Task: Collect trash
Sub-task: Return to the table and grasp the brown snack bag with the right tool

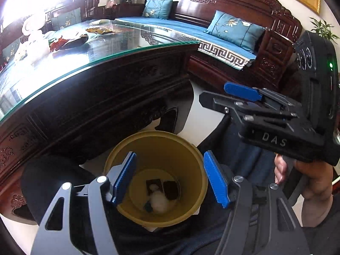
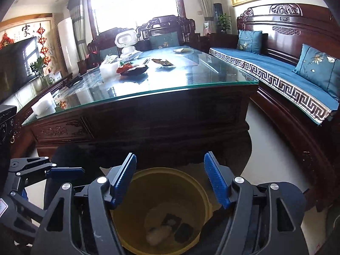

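Note:
A yellow bin (image 1: 191, 159) stands on the floor in front of the dark wooden table; it also shows in the right wrist view (image 2: 204, 193). Inside lie a white tissue wad (image 1: 159, 203) and dark wrappers (image 1: 171, 189). My left gripper (image 1: 170, 178) is open and empty above the bin's mouth. My right gripper (image 2: 170, 180) is open and empty above the bin too; it shows in the left wrist view (image 1: 242, 91). More wrappers lie on the glass tabletop: a red one on a dark dish (image 2: 127, 69) and brown ones (image 2: 162, 62).
The glass-topped carved table (image 2: 191, 87) fills the middle. A wooden sofa with blue cushions (image 2: 276, 72) runs along the right. A white toy robot (image 2: 126, 42) and a white tissue box (image 2: 43, 106) sit on the table. A TV (image 2: 14, 68) stands on the left.

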Motion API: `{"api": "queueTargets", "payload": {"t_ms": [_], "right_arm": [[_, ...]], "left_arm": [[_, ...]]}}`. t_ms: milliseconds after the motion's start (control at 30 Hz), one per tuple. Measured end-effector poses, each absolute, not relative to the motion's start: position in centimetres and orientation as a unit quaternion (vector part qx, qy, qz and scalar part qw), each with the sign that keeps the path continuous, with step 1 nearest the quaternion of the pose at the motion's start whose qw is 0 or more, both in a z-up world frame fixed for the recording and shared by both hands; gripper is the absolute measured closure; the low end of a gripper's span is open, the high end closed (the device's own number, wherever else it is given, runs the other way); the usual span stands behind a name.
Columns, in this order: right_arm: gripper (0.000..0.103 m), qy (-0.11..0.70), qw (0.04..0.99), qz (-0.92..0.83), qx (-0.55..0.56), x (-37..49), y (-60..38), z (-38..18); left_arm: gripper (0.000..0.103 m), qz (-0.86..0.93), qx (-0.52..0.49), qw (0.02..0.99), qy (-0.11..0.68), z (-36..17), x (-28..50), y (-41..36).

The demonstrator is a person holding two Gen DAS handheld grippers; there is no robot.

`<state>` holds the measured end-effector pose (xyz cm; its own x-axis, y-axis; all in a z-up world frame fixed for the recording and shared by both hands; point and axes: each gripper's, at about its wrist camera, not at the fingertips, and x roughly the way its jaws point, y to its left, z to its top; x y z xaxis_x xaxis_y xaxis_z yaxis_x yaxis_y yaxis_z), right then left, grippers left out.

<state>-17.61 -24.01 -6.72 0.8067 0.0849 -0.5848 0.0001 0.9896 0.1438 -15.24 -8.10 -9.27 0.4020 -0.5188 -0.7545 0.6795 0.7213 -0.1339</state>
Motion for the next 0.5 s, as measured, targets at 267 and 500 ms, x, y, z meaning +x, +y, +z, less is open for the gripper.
{"api": "queueTargets", "payload": {"t_ms": [267, 500], "right_arm": [[0.036, 0.311, 0.948, 0.039, 0.057, -15.5, -22.9, -5.7], [0.025, 0.292, 0.953, 0.071, 0.046, -11.6, -21.2, -3.3]], "left_arm": [[0.038, -0.319, 0.078, 0.856, 0.399, -8.1, -12.9, -6.7], [0.028, -0.259, 0.05, 0.89, 0.372, -5.6, -8.7, -4.2]]}}
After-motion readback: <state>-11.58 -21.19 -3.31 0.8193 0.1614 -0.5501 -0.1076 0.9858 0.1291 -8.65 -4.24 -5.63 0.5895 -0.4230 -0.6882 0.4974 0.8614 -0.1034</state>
